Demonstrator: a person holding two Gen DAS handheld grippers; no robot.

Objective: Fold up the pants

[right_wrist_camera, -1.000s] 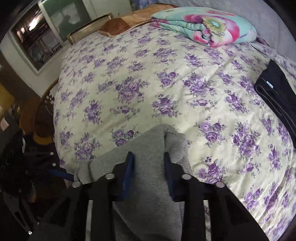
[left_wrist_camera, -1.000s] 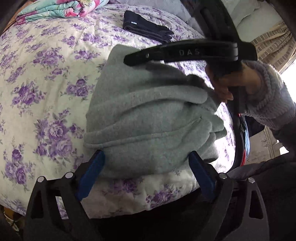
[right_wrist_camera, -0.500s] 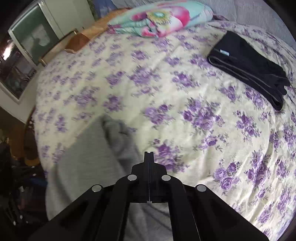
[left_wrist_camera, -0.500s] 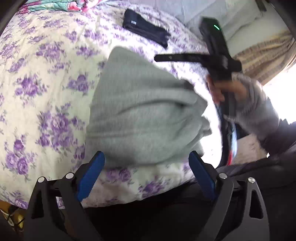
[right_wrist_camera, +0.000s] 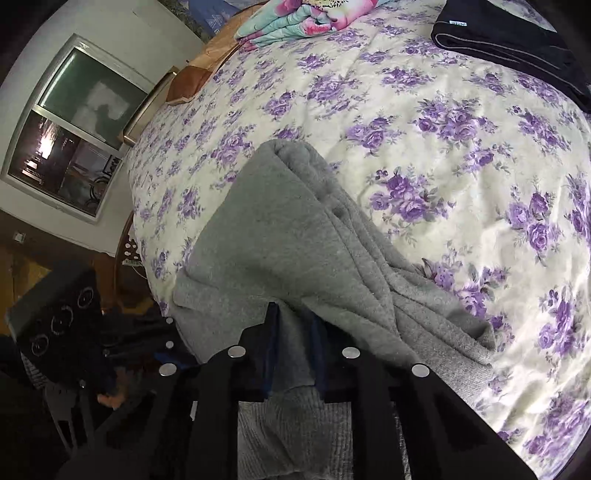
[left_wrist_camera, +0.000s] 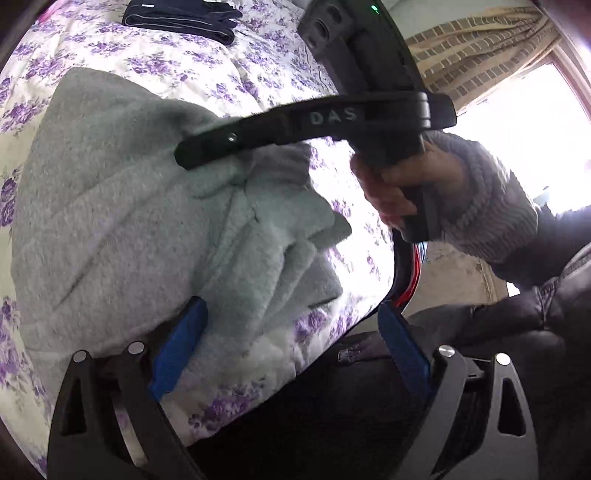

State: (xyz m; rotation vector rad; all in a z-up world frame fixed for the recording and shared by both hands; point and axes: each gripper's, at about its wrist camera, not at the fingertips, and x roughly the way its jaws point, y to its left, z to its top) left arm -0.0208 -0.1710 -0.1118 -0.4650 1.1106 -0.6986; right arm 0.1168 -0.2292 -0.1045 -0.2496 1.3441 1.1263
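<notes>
Grey pants [left_wrist_camera: 122, 206] already folded into a thick bundle, lying at the near edge of the bed [right_wrist_camera: 424, 155], layers stacked but the right side is rumpled and uneven

Right tool [right_wrist_camera: 293, 350] has a fold of the grey fabric between its jaws; the jaws have just been opening a little from fully closed, and the cloth looks still pinched. Left tool [left_wrist_camera: 288, 354] is wide open, nothing in it, hovering at the bundle's near corner, one finger [left_wrist_camera: 181, 347] just over the cloth

My read: near the end, what's left is squaring or one last fold, then release

Room: plenty of bare quilt beyond the bundle. Black folded garment [right_wrist_camera: 517, 44] and floral blanket [right_wrist_camera: 303, 22] are well apart at the far side. The bundle sits close to the bed's edge, so pushing it inward is safer than pulling
</notes>
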